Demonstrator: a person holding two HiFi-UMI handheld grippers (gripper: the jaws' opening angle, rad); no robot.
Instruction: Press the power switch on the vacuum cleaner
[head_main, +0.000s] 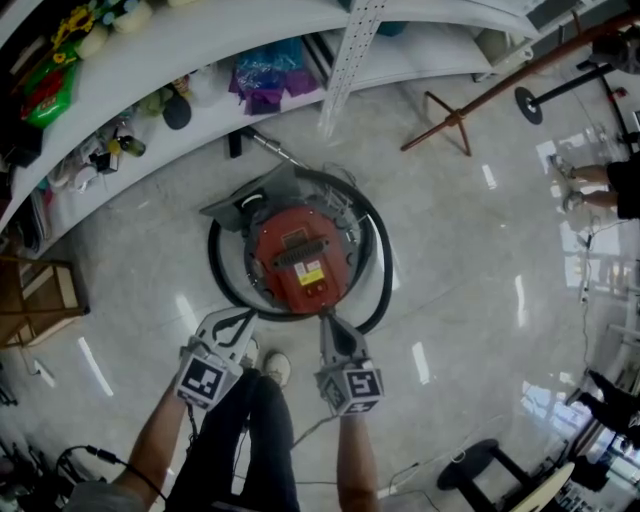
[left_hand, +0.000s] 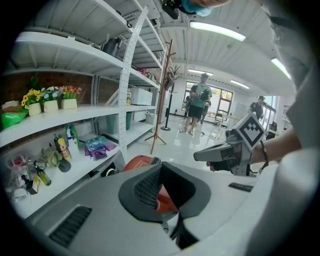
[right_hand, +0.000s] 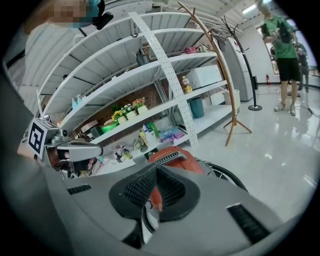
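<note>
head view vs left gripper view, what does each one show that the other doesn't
Only the head view: the full ring of black hose round the red vacuum cleaner, the yellow label on its top, the person's own legs, and the left gripper from outside.
Only the left gripper view: the ceiling lights, and that gripper's jaws close up, the vacuum's red showing through their hollow.
Both: the vacuum cleaner, the white shelves, the wooden coat stand and the right gripper.

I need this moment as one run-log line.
left gripper: shut, empty | right gripper: shut, empty | both: poised beside red vacuum cleaner
</note>
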